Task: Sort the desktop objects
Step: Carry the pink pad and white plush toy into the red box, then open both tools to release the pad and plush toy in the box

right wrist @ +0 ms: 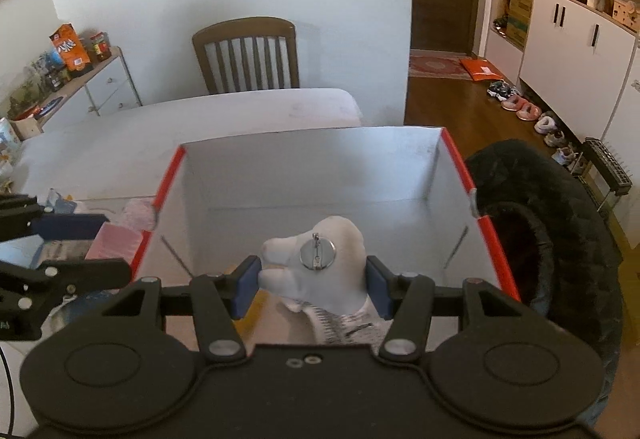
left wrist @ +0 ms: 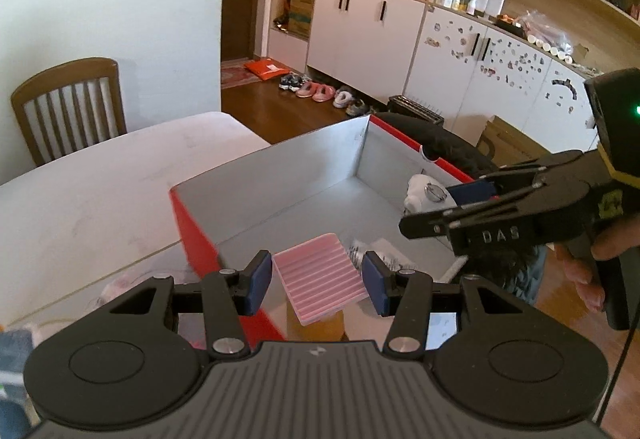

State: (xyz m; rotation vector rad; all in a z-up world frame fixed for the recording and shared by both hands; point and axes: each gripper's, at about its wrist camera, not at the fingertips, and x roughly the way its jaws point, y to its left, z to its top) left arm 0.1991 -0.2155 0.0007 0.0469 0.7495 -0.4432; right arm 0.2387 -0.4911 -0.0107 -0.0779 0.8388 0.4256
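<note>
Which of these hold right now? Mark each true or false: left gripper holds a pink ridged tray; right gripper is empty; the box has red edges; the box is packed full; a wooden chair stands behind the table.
1. True: the left gripper holds the pink ridged tray.
2. False: the right gripper grips a white plush toy with a metal pin badge.
3. True: the box has red edges.
4. False: its floor is mostly bare.
5. True: the wooden chair stands behind the table.

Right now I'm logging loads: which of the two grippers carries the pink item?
The left gripper: it holds the pink ribbed tray over the box. The right gripper holds a white plush toy.
</note>
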